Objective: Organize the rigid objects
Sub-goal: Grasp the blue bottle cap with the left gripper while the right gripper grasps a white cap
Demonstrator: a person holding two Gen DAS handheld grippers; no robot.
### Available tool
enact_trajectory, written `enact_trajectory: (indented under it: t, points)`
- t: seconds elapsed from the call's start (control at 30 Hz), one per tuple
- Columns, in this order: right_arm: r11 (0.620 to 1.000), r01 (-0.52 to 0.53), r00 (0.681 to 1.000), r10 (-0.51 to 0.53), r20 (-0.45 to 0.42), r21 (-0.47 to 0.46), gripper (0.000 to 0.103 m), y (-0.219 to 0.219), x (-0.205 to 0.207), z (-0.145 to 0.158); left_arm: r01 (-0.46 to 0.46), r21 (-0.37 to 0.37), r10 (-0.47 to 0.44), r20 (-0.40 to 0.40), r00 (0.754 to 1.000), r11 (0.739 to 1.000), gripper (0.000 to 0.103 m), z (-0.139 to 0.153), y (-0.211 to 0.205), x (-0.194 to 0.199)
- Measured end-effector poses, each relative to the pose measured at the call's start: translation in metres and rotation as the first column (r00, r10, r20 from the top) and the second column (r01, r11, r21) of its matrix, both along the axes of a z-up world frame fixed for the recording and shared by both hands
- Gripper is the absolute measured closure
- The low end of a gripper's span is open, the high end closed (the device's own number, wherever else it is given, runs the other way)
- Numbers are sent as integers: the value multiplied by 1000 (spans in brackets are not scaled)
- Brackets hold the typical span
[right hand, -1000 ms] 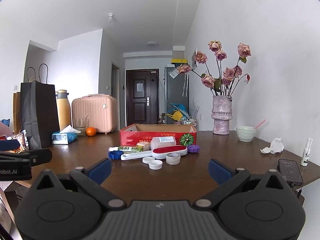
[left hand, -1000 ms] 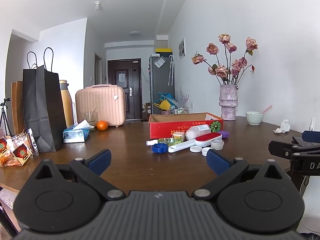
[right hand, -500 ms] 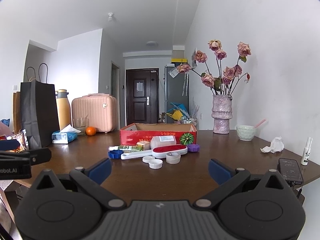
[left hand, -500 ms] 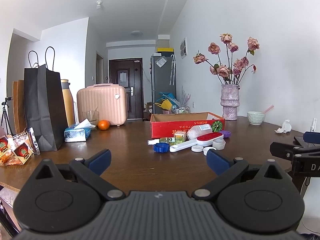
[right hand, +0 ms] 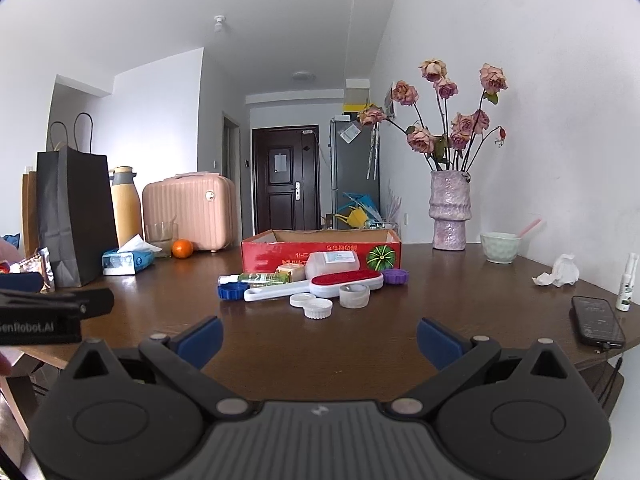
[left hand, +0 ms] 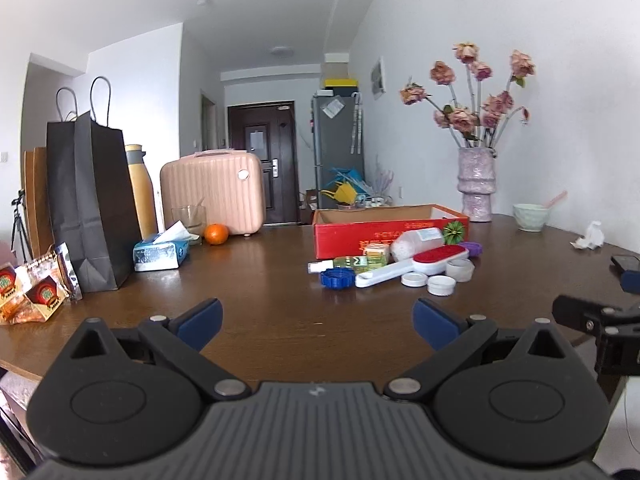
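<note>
Grippers both sit wide open and hold nothing: the left gripper (left hand: 316, 320) and the right gripper (right hand: 320, 338). Almost nothing has moved since a moment ago; the left one only drifted a tiny bit. Lids, a brush (right hand: 320, 285) and bottles lie in front of the red box (right hand: 320, 254). Sorting has not begun.

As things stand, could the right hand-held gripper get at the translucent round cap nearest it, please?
Probably yes. The right hand-held gripper is open, and only bare brown wooden table lies between it and the translucent round cap, which stands at the near edge of the clutter.
</note>
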State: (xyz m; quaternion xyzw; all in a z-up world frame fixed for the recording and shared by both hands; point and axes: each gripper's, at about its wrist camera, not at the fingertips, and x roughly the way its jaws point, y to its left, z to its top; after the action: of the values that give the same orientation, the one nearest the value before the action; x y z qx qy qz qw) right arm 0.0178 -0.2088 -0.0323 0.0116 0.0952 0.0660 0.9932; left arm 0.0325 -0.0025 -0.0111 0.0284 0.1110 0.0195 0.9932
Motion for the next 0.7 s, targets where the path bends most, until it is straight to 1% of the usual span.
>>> enact_trajectory:
  t: [0.07,0.13,0.17,0.27,0.3,0.33,0.37,0.4,0.47,0.5,0.57,0.6,0.63,0.67,0.7]
  points:
    - [1000,4,1000,-4,-10,-13,0,3,10,-4,14,-11,-14,-22,1000,1000,0,-3,0,11]
    - [1000,6,999,-7,-45,-19,0,5,26,-7,-33,-25,32,-39,999,999,0,-8,1,24]
    - [1000,2,998,-3,-56,-16,0,5,32,-9,-40,-32,39,-41,998,999,0,-11,2,30]
    - [1000,-3,996,2,-90,-14,0,7,61,-11,-23,-37,21,-50,999,999,0,-19,5,50]
    - [1000,-6,995,4,-102,-11,0,7,72,-11,-16,-49,14,-47,999,999,0,-20,8,58]
    - [1000,-18,994,19,-105,18,0,4,87,-11,-12,-60,9,-56,998,998,0,-20,8,65]
    - [997,-36,995,42,-95,70,0,-1,97,-11,1,-71,-7,-74,997,997,0,-18,9,73]
    - [991,-65,992,76,-97,115,0,-8,108,-10,32,-76,-40,-102,994,997,0,-16,10,85]
    - [979,-155,970,176,-168,130,0,-14,135,-3,84,-72,-95,-153,984,994,0,-12,9,108]
    - [980,-156,965,177,-192,121,0,-14,144,-2,89,-73,-101,-174,980,993,0,-10,9,120]
    - [991,-89,963,112,-244,104,6,-17,168,1,76,-74,-90,-207,974,994,0,-8,9,145]
    - [992,-74,958,99,-270,101,17,-18,181,2,73,-72,-88,-225,970,995,0,-7,10,159]
    - [991,-86,951,112,-288,102,28,-19,194,2,76,-70,-91,-237,967,995,0,-5,12,174]
    - [990,-95,946,122,-299,102,32,-20,203,2,75,-71,-90,-244,966,995,0,-3,14,188]
    - [990,-101,940,128,-318,97,34,-18,214,2,75,-77,-92,-246,965,994,1,-2,16,200]
